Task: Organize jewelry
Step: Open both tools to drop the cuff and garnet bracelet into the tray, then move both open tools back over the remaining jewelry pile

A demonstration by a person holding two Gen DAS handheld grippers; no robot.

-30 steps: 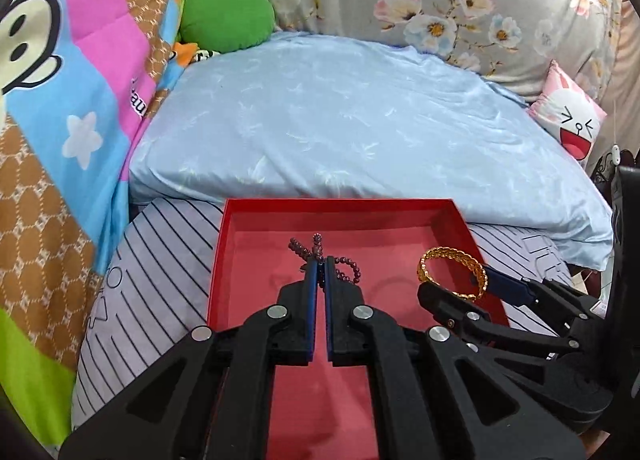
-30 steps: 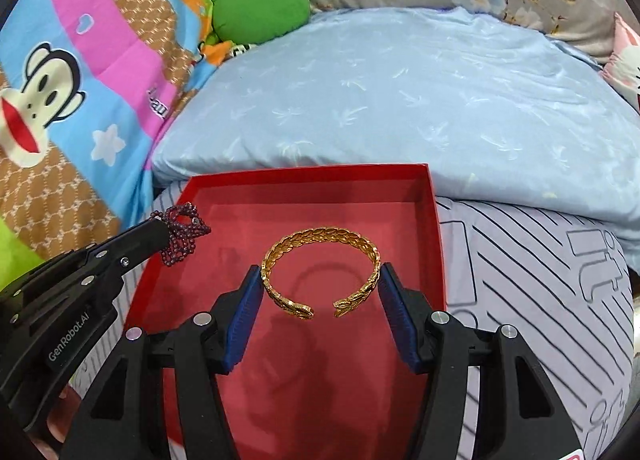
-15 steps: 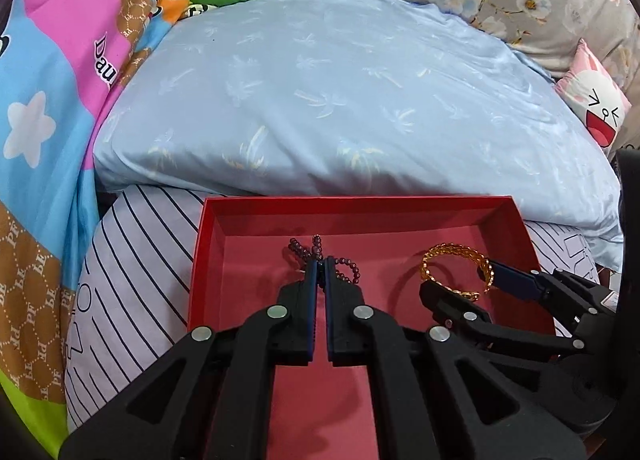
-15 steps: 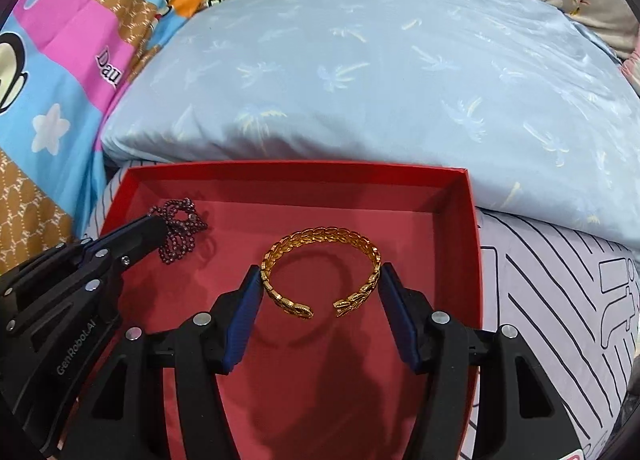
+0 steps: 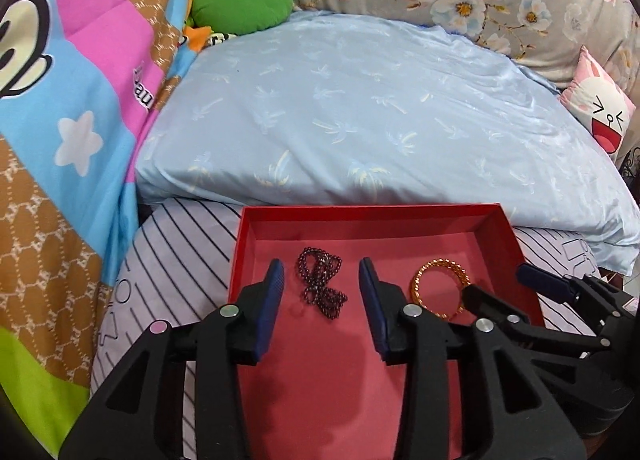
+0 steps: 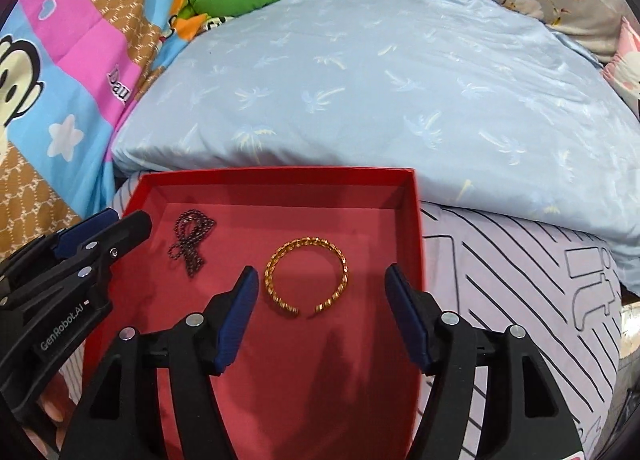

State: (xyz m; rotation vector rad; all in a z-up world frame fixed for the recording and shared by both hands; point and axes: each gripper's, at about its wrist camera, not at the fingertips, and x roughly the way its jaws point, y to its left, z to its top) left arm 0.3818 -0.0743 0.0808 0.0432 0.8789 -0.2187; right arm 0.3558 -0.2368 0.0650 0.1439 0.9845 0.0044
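both pieces lie in the red box [image 6: 412, 220]: beaded bracelet [image 5: 320, 287] between your left gripper [image 5: 320, 274]'s just-opened jaws, gold bangle [image 6: 306, 276] loose ahead of your right gripper [image 6: 318, 288], widened too. placing looks done; only withdrawing remains.

On my right wrist feed I read "GenRobot.AI" in white letters on the black body of the left gripper [image 6: 102, 234], low at the frame's left edge. The cartoon quilt [image 6: 68, 72] carried partial lettering, "Dau", cut off by a fold; the left wrist feed gave only "au" on it. The striped sheet [image 6: 520, 280] bore large outlined letters I could not read.
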